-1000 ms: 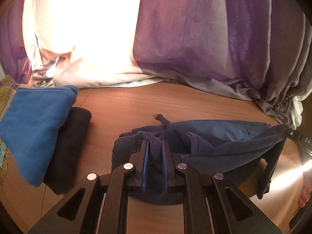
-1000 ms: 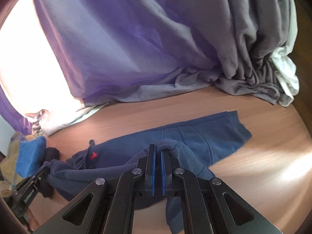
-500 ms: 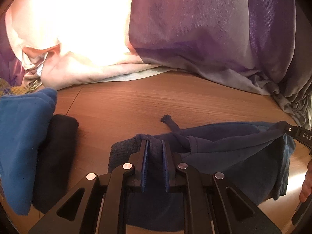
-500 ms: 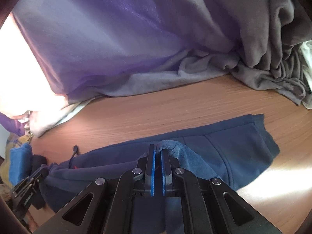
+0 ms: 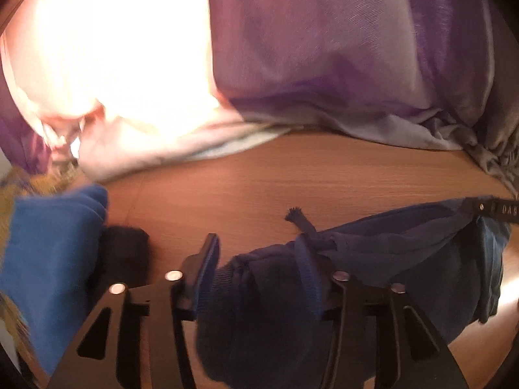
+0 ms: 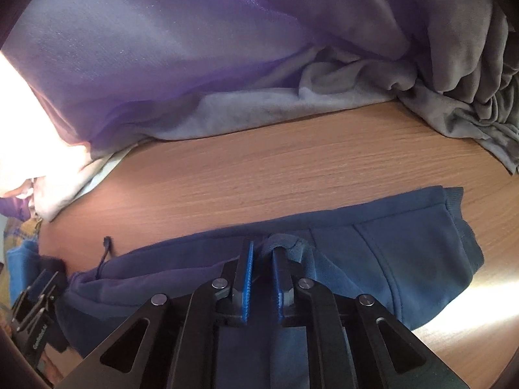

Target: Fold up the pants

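1. The left tool [image 5: 259, 269] has its two fingers spread wide, with a bunched fold of navy pants [image 5: 373, 259] lying loose between them.
2. A frayed drawstring [image 5: 300, 218] pokes onto the wooden table [image 5: 292, 175].
3. Left: folded blue cloth [image 5: 48, 243] beside a black one [image 5: 125, 253].
4. Behind: purple curtain [image 5: 340, 48] (left part glaring white).

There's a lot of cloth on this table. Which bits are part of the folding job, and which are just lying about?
Part of the job:
- navy pants
- left claw
- right claw

Just lying about:
- purple and grey fabric heap
- folded blue cloth
- folded black cloth
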`<state>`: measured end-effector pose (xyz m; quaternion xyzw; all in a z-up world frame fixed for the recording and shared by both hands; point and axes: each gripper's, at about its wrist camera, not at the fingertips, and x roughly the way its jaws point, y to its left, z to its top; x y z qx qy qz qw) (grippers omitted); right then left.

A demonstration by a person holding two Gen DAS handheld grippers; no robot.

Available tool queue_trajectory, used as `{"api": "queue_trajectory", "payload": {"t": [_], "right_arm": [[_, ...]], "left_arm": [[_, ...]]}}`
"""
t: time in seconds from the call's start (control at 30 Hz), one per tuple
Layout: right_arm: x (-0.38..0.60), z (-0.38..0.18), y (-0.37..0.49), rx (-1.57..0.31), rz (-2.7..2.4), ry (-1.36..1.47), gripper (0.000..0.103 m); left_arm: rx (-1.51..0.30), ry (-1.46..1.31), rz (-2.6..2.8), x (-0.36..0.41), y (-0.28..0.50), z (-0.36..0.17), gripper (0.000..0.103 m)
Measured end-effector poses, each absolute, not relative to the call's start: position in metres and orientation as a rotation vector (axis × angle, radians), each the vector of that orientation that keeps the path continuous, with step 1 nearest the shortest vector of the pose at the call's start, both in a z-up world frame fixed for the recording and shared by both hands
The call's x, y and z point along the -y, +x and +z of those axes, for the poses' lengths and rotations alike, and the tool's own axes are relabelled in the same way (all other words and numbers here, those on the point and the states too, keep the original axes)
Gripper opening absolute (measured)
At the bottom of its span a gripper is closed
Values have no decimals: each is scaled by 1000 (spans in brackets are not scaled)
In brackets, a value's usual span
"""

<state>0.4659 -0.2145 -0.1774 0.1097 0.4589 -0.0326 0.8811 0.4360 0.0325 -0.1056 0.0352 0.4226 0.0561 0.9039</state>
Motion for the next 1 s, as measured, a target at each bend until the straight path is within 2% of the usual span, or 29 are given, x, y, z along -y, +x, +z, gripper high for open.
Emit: {"api": "queue_trajectory", "payload": {"t": [0.03, 0.07, 0.13, 0.4, 0.47, 0.57, 0.9, 1.0], "right_arm": [[213, -175, 464, -961, -61, 220, 20], [212, -172, 461, -970, -48, 221, 33], [209, -166, 453, -979, -17, 228, 45], [195, -127, 412, -972, 91, 54, 45], [188, -117, 411, -930, 160, -45, 55], [181, -114, 426, -909, 216, -209, 59], [185, -162, 485, -1075, 320, -263, 58], [191, -175, 496, -1114, 306, -232, 50]], "left_arm": [[-858, 92, 113, -30, 433, -101, 60], [-842, 118, 113, -27, 429, -96, 64], [-817, 161, 104, -22, 421, -86, 64], [-795, 266, -159, -3, 419, -63, 65], [-774, 304, -222, 7, 424, -64, 65], [-794, 360, -313, 19, 442, -74, 65], [-1017, 319, -480, 37, 493, -129, 64], [-1070, 311, -495, 39, 501, -141, 63]]}}
